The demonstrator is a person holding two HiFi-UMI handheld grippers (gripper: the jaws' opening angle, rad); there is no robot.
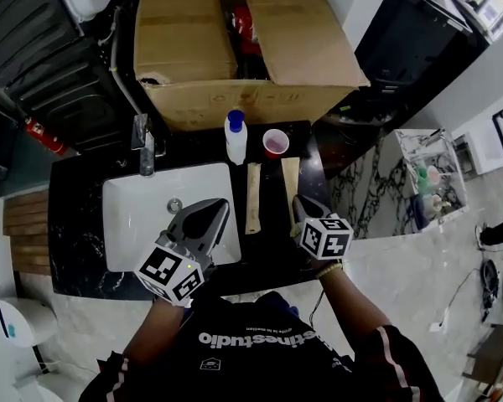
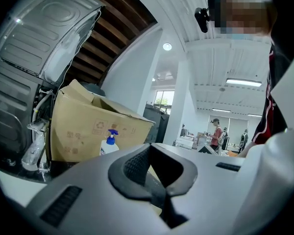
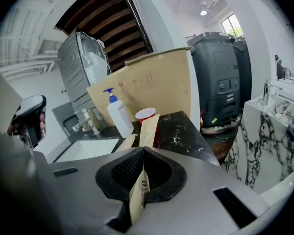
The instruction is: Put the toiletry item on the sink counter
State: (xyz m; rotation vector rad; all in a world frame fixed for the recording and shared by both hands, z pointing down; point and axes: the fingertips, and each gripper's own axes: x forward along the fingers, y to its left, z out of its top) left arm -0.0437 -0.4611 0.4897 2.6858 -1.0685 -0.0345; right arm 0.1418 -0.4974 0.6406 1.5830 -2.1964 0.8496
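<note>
Closest in, the left hand-held gripper [image 1: 215, 214] hangs over the near rim of the white rectangular basin [image 1: 130, 216]. Its jaws are pressed together on nothing, so it looks parked out of the way while the other one works. The basin holds nothing that I can see. A chrome tap [image 1: 144, 147] stands at its far edge.

To the right, on the black marbled surface [image 1: 80, 191], a long, flat tan paper packet [image 1: 252, 198] lies just beside the basin, pointing away from the person. Behind it stands a white plastic bottle with a blue pump top [image 1: 235, 138]. Next to that is a small red cup [image 1: 275, 142], which looks empty, though its inside is too small to be sure of. An open brown cardboard box [image 1: 193, 48] stands behind the surface with something red inside.

Furthest right, the right hand-held gripper [image 1: 302, 209] pinches the near end of a second flat tan packet [image 1: 291, 178]. This is probably the toiletry item, held edge-up so it can be laid down parallel to the first. It is over the surface, pointing towards the cup. Whether its far end already touches down I cannot tell.
</note>
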